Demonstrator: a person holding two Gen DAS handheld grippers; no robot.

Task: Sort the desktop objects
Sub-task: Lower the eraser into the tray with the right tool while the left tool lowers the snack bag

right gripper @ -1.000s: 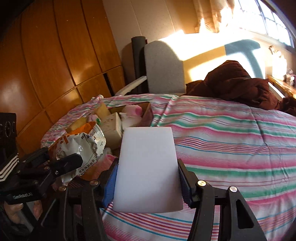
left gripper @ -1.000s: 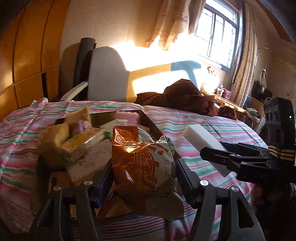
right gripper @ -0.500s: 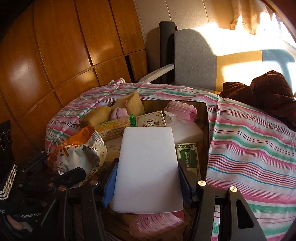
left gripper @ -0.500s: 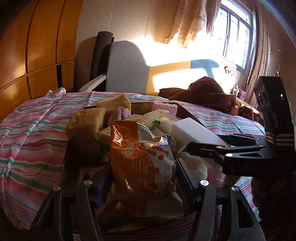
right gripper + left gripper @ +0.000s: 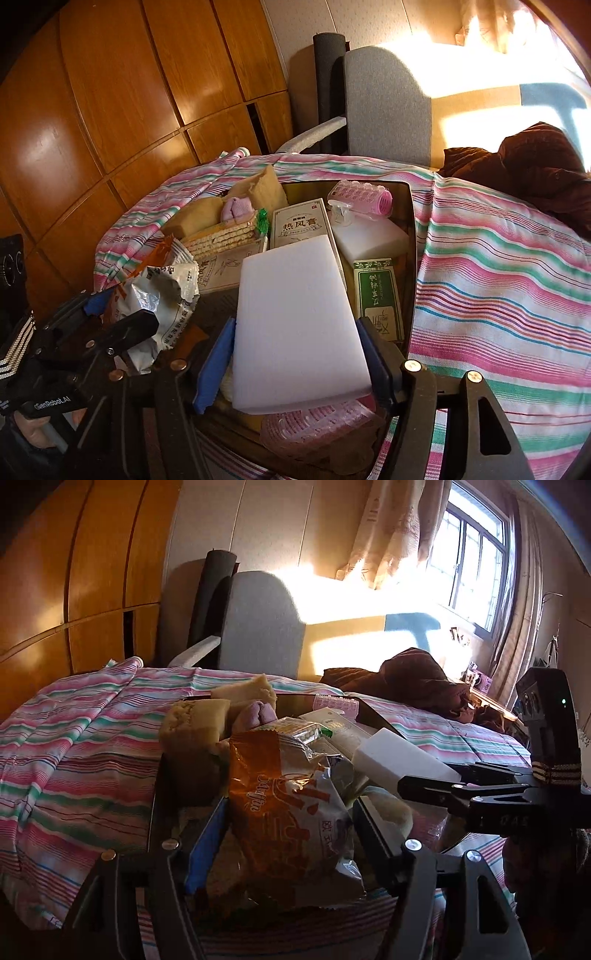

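Note:
My left gripper [image 5: 288, 812] is shut on an orange and silver snack bag [image 5: 288, 805], held over the near left part of a dark brown tray [image 5: 412, 229] on the striped bed. The bag also shows in the right wrist view [image 5: 162, 291]. My right gripper [image 5: 295, 332] is shut on a white foam block [image 5: 295, 325], held over the near middle of the tray; the block shows in the left wrist view [image 5: 399, 760]. The tray holds a pink hair roller [image 5: 364, 195], cracker pack [image 5: 225, 236], boxes [image 5: 299, 225] and yellow sponges [image 5: 195, 218].
The pink, green and white striped bedcover [image 5: 498, 280] spreads right of the tray. A brown blanket heap [image 5: 535, 162] lies at the far right. A grey chair [image 5: 384, 103] and wooden wardrobe panels [image 5: 110, 92] stand behind. Another pink roller [image 5: 317, 424] lies under the block.
Both grippers have moved left from over the bedcover to over the tray, carrying the snack bag and the white block; they now sit a little lower and closer to the tray's contents.

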